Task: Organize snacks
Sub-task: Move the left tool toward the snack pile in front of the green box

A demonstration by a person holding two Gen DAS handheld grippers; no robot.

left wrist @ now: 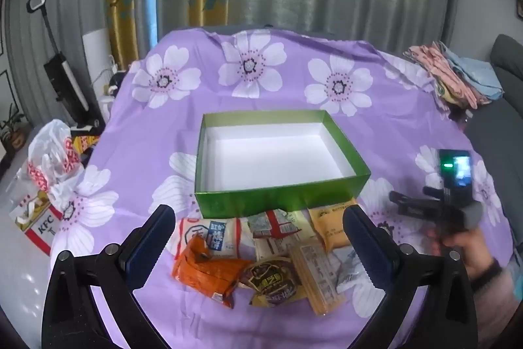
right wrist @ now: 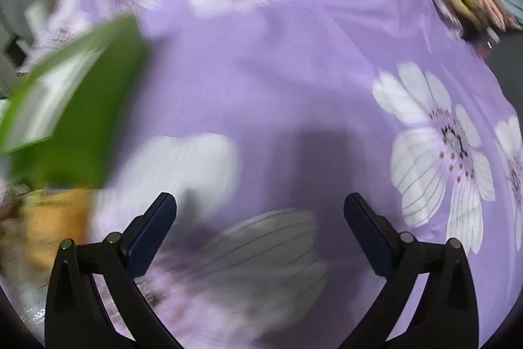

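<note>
- So the green box [left wrist: 278, 159] sits open and empty about mid-worktop, white inside, and the snacks [left wrist: 261, 254] are piled on the purple floral cloth [left wrist: 228, 94] right against the box's near wall. Looks like a deliberate setup: short hop from pile to box.
- Left gripper [left wrist: 258, 247] hovers over the pile, fingers spread all the way with nothing between them. My read is it's lining up a first pick.
- Closest to it are the orange packet [left wrist: 209, 273] and a dark round-label one [left wrist: 274, 282]. A white packet with blue print [left wrist: 212, 237] and a yellow packet [left wrist: 330, 228] lie nearer the box.
- Right gripper [right wrist: 260, 228] is off toward the right edge, tilted down at bare cloth, fingers released too and holding nothing. Its view is really smeared, so the box only shows as a green blur at its left.
- The packets overlap each other, so grabbing just one could drag a neighbour along.
- Other stuff: folded clothes [left wrist: 454, 74] at the far right corner, and a KFC bag [left wrist: 42, 218] with a white plastic bag [left wrist: 52, 149] off the left edge. None of it blocks the path to the box.
</note>
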